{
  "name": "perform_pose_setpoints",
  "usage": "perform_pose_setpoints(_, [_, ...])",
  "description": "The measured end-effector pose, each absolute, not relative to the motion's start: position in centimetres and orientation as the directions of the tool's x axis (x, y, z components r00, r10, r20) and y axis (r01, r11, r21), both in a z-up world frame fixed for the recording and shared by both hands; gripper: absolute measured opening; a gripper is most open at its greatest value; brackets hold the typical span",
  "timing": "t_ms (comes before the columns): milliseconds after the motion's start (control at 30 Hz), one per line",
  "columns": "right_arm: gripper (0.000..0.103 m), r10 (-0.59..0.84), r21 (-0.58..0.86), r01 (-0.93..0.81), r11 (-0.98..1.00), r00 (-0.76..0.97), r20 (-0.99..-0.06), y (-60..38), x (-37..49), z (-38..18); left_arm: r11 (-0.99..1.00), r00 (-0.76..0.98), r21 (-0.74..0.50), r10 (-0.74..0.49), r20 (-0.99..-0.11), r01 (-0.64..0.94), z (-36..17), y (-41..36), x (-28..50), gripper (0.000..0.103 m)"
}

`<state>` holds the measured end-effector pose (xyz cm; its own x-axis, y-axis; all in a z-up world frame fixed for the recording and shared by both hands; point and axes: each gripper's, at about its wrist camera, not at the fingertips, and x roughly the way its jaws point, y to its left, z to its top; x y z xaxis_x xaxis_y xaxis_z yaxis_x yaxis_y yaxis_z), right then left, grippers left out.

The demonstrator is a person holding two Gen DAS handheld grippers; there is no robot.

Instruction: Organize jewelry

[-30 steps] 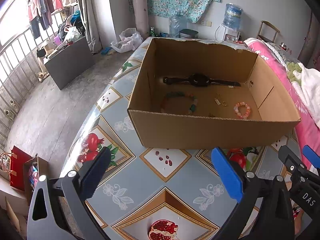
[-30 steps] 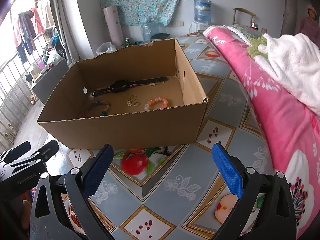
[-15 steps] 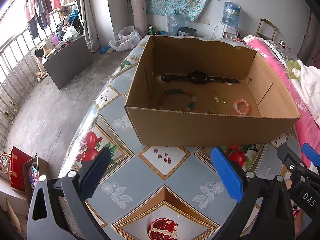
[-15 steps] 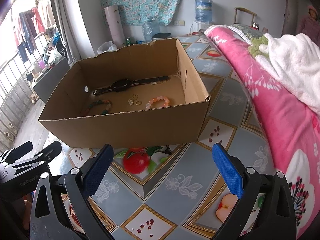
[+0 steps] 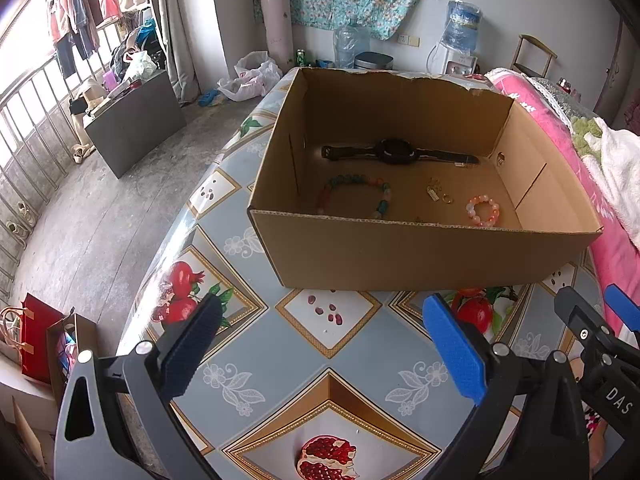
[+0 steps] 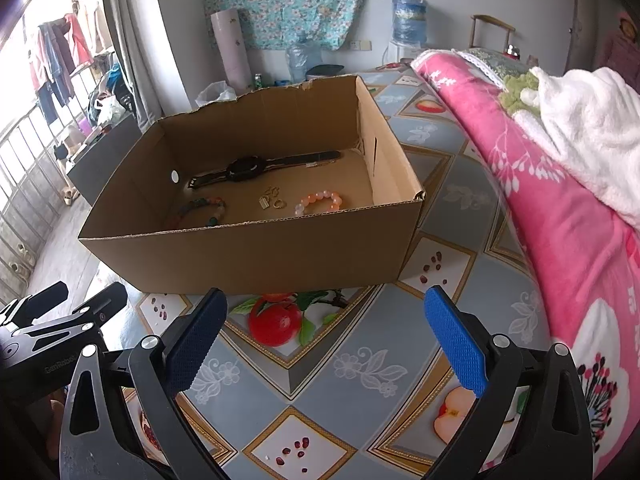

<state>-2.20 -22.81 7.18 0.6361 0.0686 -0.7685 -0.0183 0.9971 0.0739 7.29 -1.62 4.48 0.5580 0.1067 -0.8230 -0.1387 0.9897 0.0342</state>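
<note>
Tabletop box (image 5: 420, 256) holds beaded bracelets (image 5: 483, 211).

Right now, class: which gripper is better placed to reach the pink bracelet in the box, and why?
Right, probably. The pink bracelet lies at the box's right end, nearer the right gripper; the left gripper faces the left end. Both are open, empty.

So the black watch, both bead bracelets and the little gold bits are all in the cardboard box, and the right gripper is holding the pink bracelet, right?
Not quite. In the right wrist view the right gripper is open and empty; the pink bracelet lies in the cardboard box. The rest holds.
</note>
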Motion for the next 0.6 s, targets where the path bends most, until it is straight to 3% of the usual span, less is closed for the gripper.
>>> perform_pose_setpoints(600, [0.095,0.08,0.079,-0.03,0.996,0.631,-0.772,-22.64,-2.3,7.07,0.99,0.556,0.035,0.105,-0.824,-0.135,4.21,-1.68,7.27,0.098])
